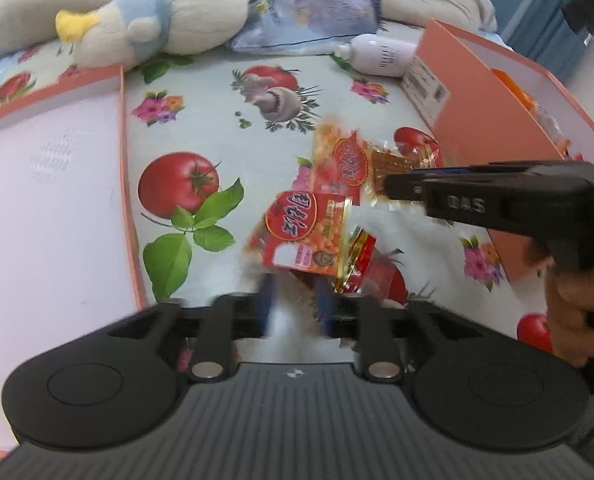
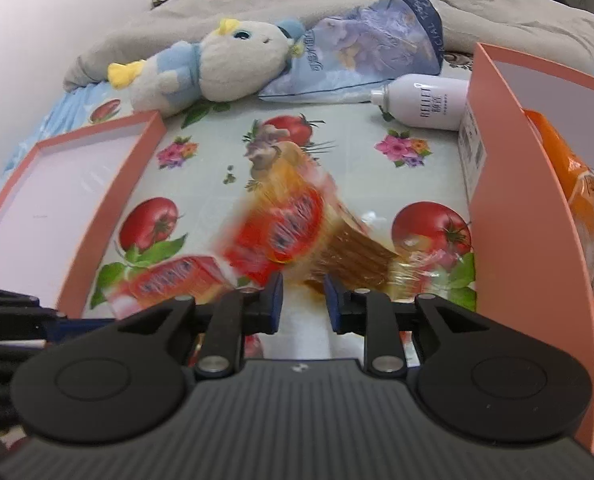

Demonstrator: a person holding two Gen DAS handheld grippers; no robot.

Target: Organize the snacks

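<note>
On the bed, over a cloth [image 1: 201, 92] printed with tomatoes and flowers, both tongs work at small red-and-orange snack packets. The right tongs [image 2: 303, 300] are clamped on the clear end of one packet [image 2: 293, 228], which hangs blurred in front of them above the cloth; the left camera shows the same packet [image 1: 347, 160] pinched at its edge by the black fingers reaching in from the right, a hand [image 1: 573, 312] gripping the handle below. The left tongs [image 1: 293, 304] stand apart, blurred, with a second packet [image 1: 305, 236] just in front of them; I cannot tell whether it touches them. A shallow pink tray [image 1: 124, 184] lies on the left. A taller pink box [image 2: 509, 200] stands on the right with an orange bag [image 2: 569, 184] inside. Behind lie a plush bird [image 2: 217, 64], a blue pouch [image 2: 377, 48] and a white bottle [image 2: 425, 102].
</note>
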